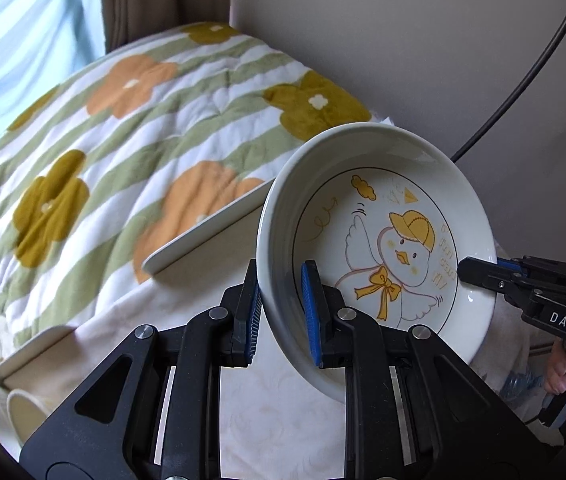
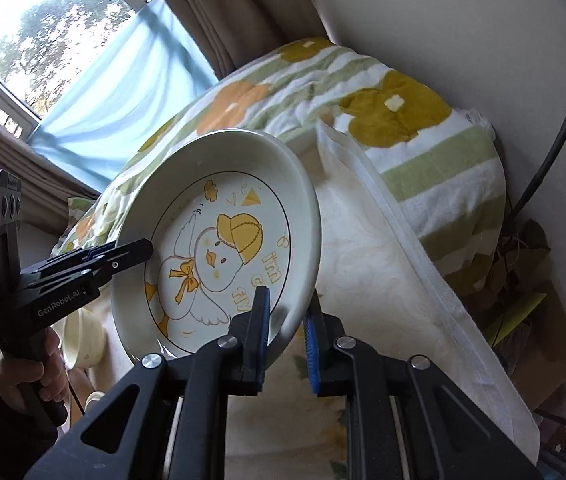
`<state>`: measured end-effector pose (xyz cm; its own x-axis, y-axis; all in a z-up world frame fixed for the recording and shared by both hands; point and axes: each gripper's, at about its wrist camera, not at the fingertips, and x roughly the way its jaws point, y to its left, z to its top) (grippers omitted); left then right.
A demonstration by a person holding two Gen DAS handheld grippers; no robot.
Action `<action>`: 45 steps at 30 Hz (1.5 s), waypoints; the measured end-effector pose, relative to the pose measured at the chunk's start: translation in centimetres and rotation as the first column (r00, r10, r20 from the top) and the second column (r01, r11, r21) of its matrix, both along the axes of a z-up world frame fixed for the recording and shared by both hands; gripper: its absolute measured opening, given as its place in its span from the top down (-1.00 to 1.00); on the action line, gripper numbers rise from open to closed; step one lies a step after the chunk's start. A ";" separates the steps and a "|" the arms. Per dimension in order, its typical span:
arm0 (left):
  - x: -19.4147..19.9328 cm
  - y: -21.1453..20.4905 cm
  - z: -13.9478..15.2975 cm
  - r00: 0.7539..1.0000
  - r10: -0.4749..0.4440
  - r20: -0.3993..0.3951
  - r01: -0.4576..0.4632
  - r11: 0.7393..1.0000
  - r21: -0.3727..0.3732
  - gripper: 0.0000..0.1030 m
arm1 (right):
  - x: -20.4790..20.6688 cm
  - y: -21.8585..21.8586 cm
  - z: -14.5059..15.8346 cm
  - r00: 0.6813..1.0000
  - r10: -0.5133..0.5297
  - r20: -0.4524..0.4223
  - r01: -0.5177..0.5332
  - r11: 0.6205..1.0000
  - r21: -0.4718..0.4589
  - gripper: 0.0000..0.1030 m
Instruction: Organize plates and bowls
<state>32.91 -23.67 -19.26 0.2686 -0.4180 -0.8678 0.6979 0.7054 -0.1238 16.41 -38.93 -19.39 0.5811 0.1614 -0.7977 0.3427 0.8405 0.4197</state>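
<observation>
A white deep plate with a yellow-capped duck drawing (image 1: 379, 240) is held tilted in the air between both grippers; it also shows in the right wrist view (image 2: 219, 240). My left gripper (image 1: 283, 312) is shut on its left rim, one pad inside and one outside. My right gripper (image 2: 287, 332) straddles the opposite rim and is shut on it. The right gripper shows at the right in the left wrist view (image 1: 483, 272); the left gripper shows at the left in the right wrist view (image 2: 131, 252).
A flat white plate (image 1: 203, 232) lies on the cream cloth under the duck plate. Two cream bowls (image 1: 7, 404) sit at the lower left; one shows in the right wrist view (image 2: 83, 340). A flowered quilt (image 1: 123, 140) lies behind. A wall and cables stand on the right.
</observation>
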 end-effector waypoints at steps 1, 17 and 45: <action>-0.5 0.8 0.7 1.000 0.012 0.005 -0.012 1.000 -0.009 0.67 | -0.2 0.5 0.6 1.000 0.011 0.008 -0.011 1.000 -0.007 0.71; -10.0 17.3 5.0 0.964 0.257 0.073 -0.253 0.966 -0.054 0.67 | -3.7 13.1 3.9 0.963 0.265 0.054 -0.263 0.964 -0.042 0.71; -19.7 30.3 -5.8 0.794 0.591 -0.143 -0.594 0.804 0.027 0.67 | -4.6 24.4 -3.2 0.781 0.612 -0.121 -0.621 0.782 -0.054 0.71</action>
